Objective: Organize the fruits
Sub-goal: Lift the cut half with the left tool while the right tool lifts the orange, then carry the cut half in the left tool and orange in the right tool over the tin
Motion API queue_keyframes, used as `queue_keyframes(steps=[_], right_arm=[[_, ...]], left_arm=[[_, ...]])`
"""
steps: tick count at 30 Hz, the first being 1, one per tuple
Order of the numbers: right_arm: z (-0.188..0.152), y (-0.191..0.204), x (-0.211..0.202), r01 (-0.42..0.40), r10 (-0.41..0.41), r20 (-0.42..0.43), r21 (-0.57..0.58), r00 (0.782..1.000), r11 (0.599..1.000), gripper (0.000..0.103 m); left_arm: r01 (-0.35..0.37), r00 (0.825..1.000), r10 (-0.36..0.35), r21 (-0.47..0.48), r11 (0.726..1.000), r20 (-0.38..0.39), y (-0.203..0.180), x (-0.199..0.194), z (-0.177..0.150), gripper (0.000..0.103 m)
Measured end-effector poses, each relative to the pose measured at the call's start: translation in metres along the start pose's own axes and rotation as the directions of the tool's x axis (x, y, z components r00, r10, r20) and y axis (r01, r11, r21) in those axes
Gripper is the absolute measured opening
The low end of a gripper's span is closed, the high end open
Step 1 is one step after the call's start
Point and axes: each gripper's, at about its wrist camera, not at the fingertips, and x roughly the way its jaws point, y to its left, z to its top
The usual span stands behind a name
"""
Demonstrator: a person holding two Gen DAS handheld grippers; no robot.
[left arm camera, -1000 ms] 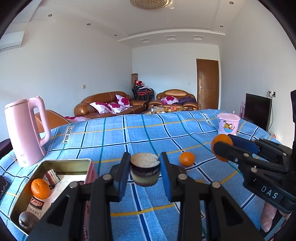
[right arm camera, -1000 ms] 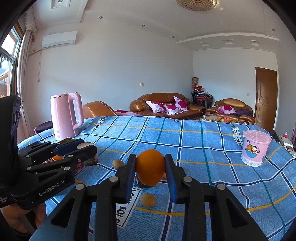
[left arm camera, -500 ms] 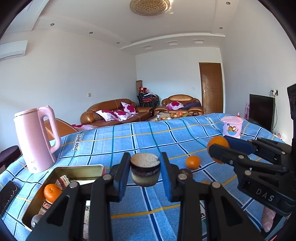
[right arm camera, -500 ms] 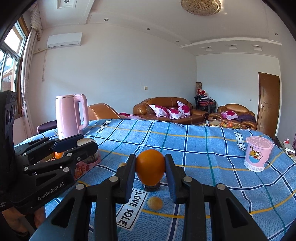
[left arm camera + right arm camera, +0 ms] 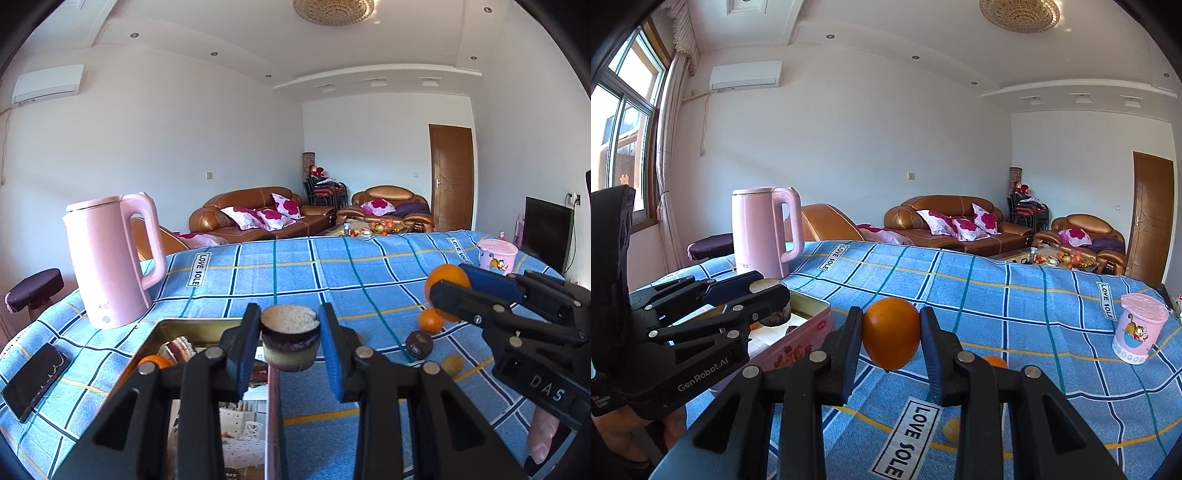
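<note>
One surface under a blue checked cloth carries one pink kettle far left, one open tin near left, one pink cup far right and three loose fruits, with wide bare cloth between. The left gripper grips a halved dark fruit above the tin's right edge. The right gripper, level beside it, clamps an orange above the cloth.

PLACE: home living room | SIGNS: brown leather sofas with floral cushions, ceiling chandelier, wall air conditioner, TV (dark), wooden door, checked tablecloth
</note>
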Motion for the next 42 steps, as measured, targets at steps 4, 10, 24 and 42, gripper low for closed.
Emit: queue_keyframes(steps=[4,10,24,42], right_arm=[[0.003,0.012,0.006,-0.021,0.021,-0.003,-0.017,1.000,1.000,0.033],[0.008,0.026,0.015,-0.056,0.056,-0.007,-0.033,0.998,0.998,0.033],[0.018,0.059,0.031,-0.114,0.113,-0.018,-0.079,0.993,0.990,0.033],[0.020,0.091,0.057,-0.174,0.169,-0.059,-0.104,0.984,0.979,0.033]], left_arm=[[-0.020,1.000,0.019,-0.011,1.000,-0.012,0.011,0.000,-0.002,0.034],[-0.045,0.998,0.044,-0.024,0.999,-0.037,0.024,0.002,-0.005,0.034],[-0.091,0.993,0.087,-0.053,0.994,-0.073,0.052,0.007,-0.010,0.034],[-0.144,0.984,0.131,-0.101,0.984,-0.124,0.089,0.013,-0.019,0.034]])
